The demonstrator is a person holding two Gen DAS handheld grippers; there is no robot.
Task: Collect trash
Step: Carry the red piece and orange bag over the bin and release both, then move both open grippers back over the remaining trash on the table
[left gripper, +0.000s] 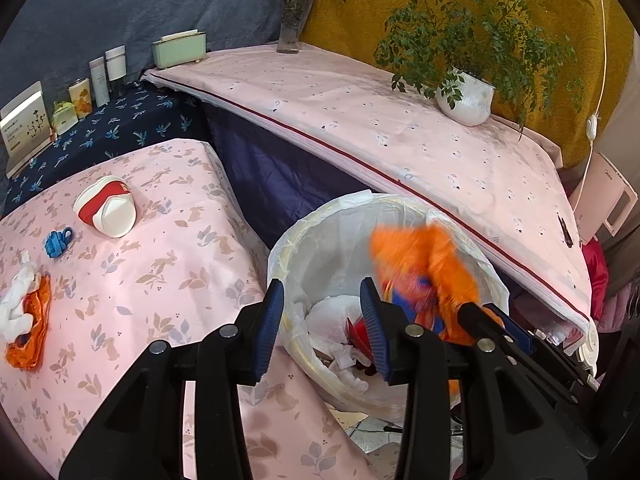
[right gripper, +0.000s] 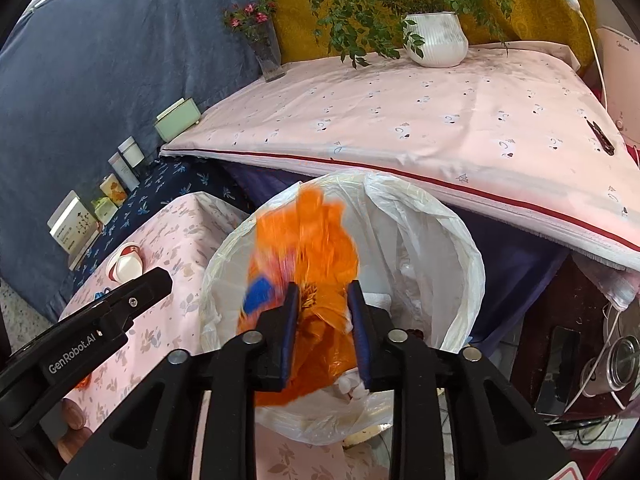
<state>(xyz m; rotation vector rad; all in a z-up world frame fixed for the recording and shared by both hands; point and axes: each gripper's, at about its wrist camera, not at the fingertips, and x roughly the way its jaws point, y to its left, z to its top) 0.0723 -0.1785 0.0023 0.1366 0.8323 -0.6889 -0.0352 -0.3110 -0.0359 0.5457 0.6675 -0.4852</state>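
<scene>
The orange wrapper, pinched by the right gripper, should be released squarely over the bin while the left gripper is kept apart, empty.

Orange wrapper with a blue patch, over a bin with translucent white liner; both tools are black with blue pads. Near surface cloth is pale pink with tan rabbits and grey-blue leaves, carrying a red-and-white cup, blue clip, white tissue and second orange wrapper. Far cloth is pink with small dark motifs and dark red edge stripe; runner navy with blue sprigs, backdrop mustard, pot white.
</scene>
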